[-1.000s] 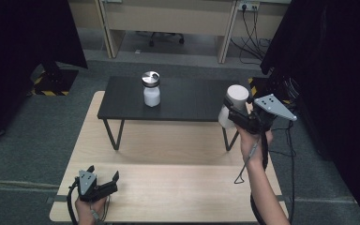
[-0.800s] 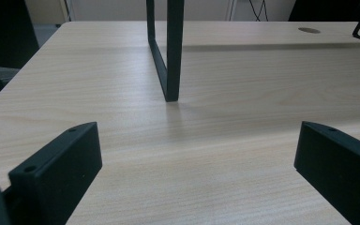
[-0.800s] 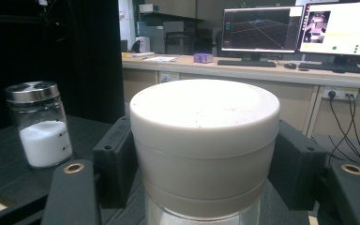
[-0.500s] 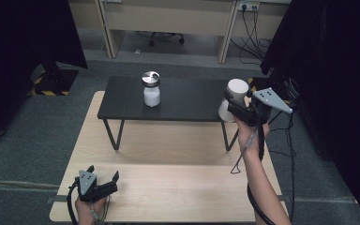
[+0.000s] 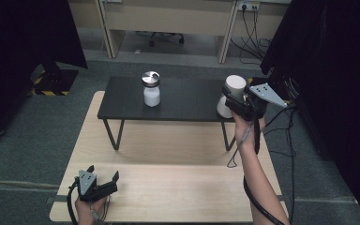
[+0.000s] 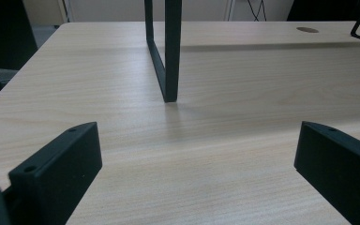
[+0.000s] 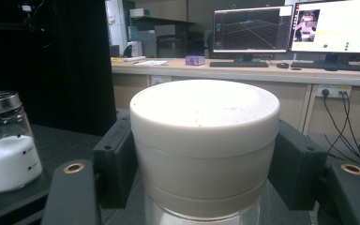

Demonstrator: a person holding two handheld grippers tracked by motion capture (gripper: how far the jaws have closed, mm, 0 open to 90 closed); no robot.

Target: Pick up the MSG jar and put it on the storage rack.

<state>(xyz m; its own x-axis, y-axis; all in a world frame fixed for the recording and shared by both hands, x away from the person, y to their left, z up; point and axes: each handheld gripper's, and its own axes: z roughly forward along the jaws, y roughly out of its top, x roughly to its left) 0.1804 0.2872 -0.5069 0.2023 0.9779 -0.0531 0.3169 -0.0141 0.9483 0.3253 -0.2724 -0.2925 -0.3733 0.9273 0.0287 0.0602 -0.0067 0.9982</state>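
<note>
- A jar [image 5: 233, 95] with a wide cream-white lid [image 7: 205, 123] is seen at the right end of the black table [image 5: 187, 101], in the high view.
- In the right gripper view the lid is shown as a thick, round, flat-topped cap with a faint seam around its side; clear glass is visible just beneath it.
- The right tool [image 5: 242, 104] is clamped on the jar, one black jaw being pressed against each side of the lid.
- Whether the jar rests on the black table or is lifted slightly off it cannot be told.
- A second jar [image 5: 151, 88], of clear glass with a shiny metal lid and white powder filling its lower part, is stood upright near the middle of the black table, well apart from the held jar.
- The left tool [image 5: 102, 183] is held low over the near left part of the wooden table [image 5: 178, 187], with its jaws spread wide and nothing between them.
- In the left gripper view a black leg [image 6: 165, 51] of the black table is seen standing on the pale wood ahead of the jaws.
</note>
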